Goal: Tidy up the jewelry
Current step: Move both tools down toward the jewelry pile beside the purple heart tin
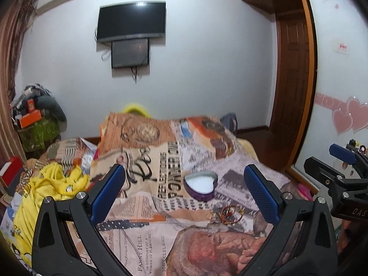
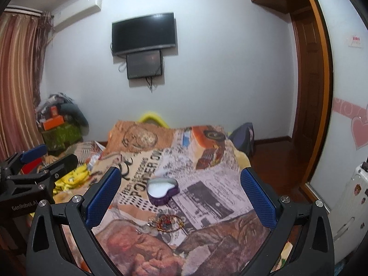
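Two handheld grippers hang above a bed spread with a newsprint-pattern blanket [image 1: 147,209]. The left gripper [image 1: 184,193] has its blue-padded fingers [image 1: 108,191] spread wide, holding nothing; the right gripper [image 2: 181,195] is spread just as wide and is equally empty.

The landmark is a purple heart-shaped box [image 1: 200,185], open, its white lining showing, sitting on the blanket. In the left wrist view the box lies between the two fingers, nearer the right-hand one and touching neither. The jewelry [image 1: 226,215] — a tangle of gold-coloured rings and chain with small red and blue bits — lies on the blanket just on the camera side of the box, a little toward the right-hand finger, clear of both pads.

In the right wrist view the box [image 2: 162,191] sits between the fingers, closer to the left-hand one. The jewelry [image 2: 168,223] rests just in front of it, roughly midway across the gap and untouched by either pad.

Left of the box, a heap of yellow cloth [image 1: 46,191] lies on the bed. Beyond the box, on the far wall, a dark TV [image 1: 132,21] hangs with a smaller screen under it.

The right gripper [image 1: 342,174] shows well to the right of the box in the left view — its fingers apart.
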